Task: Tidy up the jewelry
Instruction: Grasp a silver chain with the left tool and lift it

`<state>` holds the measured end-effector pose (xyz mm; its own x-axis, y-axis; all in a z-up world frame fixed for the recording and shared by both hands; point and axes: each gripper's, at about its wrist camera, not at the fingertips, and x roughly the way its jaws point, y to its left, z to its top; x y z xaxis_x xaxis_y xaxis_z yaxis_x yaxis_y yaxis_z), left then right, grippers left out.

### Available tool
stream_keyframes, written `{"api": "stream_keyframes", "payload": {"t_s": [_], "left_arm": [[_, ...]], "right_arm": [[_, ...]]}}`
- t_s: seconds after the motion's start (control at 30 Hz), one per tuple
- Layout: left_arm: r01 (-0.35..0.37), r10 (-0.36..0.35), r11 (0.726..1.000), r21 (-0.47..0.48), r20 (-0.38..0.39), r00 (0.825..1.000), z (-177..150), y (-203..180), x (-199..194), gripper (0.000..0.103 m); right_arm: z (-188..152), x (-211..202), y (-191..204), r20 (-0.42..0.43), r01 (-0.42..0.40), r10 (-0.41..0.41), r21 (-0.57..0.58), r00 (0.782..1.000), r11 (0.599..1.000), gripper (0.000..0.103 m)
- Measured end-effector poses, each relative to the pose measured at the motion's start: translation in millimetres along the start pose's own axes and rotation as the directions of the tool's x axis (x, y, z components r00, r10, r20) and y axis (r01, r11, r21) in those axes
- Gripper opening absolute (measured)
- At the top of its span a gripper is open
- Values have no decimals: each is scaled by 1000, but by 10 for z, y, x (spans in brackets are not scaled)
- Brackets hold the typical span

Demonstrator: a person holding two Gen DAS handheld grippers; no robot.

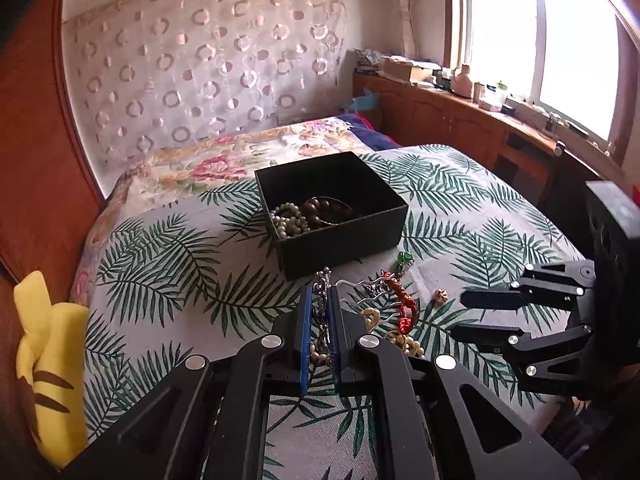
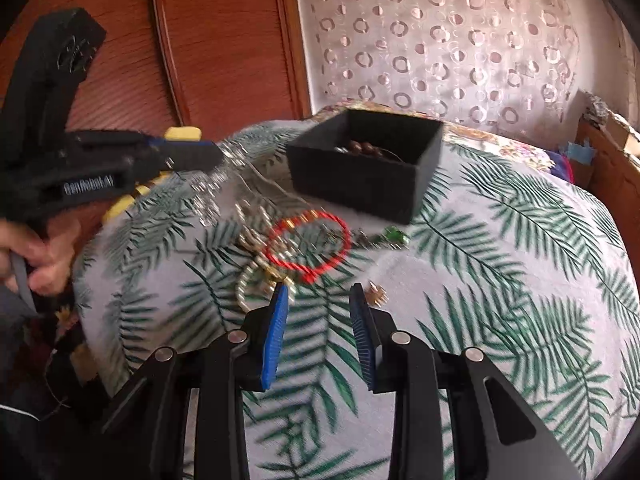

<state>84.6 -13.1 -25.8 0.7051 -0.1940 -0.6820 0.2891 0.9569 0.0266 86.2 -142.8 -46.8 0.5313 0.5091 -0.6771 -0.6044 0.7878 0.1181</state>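
Observation:
A black box stands on the leaf-print bed cover with pearl and brown bead strands inside. My left gripper is shut on a silver chain, which sticks out past its blue pads. In the right wrist view the left gripper holds that chain lifted and trailing down toward the loose pile. The pile holds a red bracelet, a pearl strand, a green piece and a small gold earring. My right gripper hovers open just short of the pile, with nothing between its fingers.
A yellow plush toy lies at the bed's left edge by the wooden headboard. A floral quilt sits behind the box. A cluttered wooden cabinet runs under the window. A person's hand grips the left tool.

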Motion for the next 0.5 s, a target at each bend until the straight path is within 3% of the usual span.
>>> {"api": "stream_keyframes", "payload": {"t_s": [0.33,0.4,0.5], "left_arm": [[-28,29,994,104,-17,999,103,-104,-70,7],[-31,33,993,116,-19,999,115,-108,-84,7],[-46,50,988,147,-23,998,139,-124,-106,7]], "right_arm": [[283,183,42,19,-100,99,58,995,993,34],[294,219,45,8,-80,80,52,997,995,34],[258,219,-21,-8,-43,44,56,999,998,25]]}}
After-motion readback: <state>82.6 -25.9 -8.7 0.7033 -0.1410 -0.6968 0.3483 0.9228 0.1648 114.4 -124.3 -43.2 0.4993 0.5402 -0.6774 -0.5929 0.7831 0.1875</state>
